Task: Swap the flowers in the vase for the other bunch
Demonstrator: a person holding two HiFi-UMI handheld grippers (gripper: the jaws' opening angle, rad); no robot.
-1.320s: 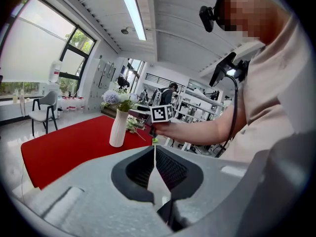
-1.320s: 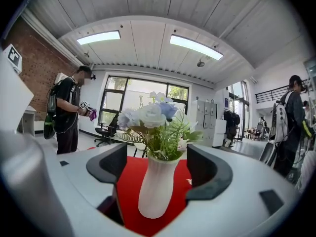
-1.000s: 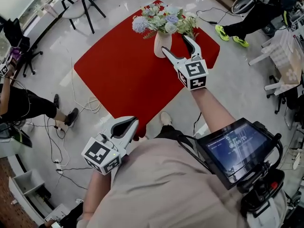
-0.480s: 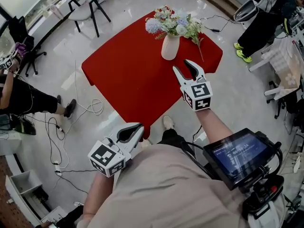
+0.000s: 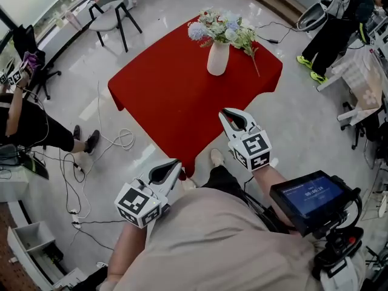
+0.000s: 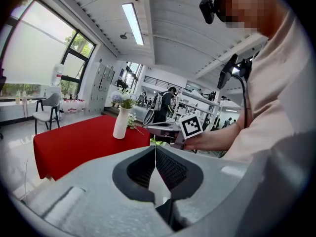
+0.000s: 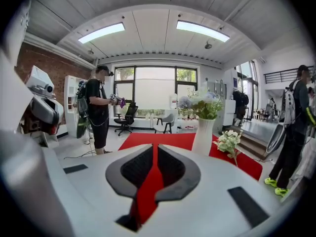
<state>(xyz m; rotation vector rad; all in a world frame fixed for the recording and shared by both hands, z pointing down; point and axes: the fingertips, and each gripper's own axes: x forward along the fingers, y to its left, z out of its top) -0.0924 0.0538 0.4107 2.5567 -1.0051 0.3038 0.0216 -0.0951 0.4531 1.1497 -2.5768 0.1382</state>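
- Pale glossy floor [image 5: 79,71] runs all round a red worktop [image 5: 176,96]. A chair [image 5: 112,5] stands off its far left side and loose cables [image 5: 115,141] trail over the floor to its left.
- At the worktop's far end a white vase [image 5: 218,58] stands upright, with blue, white and pink flowers [image 5: 215,26] in it.
- The other bunch [image 5: 250,41], small white blooms on a long stem, lies flat on the worktop just to the right of the vase.
- The right claw [image 5: 233,115] hangs at the worktop's near right edge, well apart from the vase. Its jaws have just been closing and now meet at the tips, with nothing between them.
- The left claw [image 5: 173,162] sits low by the wearer's body, off the worktop's near corner. Its jaws are pressed together and empty too.
- A small lit screen [image 5: 312,196] rides at the wearer's right side.
- One person [image 5: 24,120] stands by the left edge of the room and another [image 5: 339,17] at the far right.
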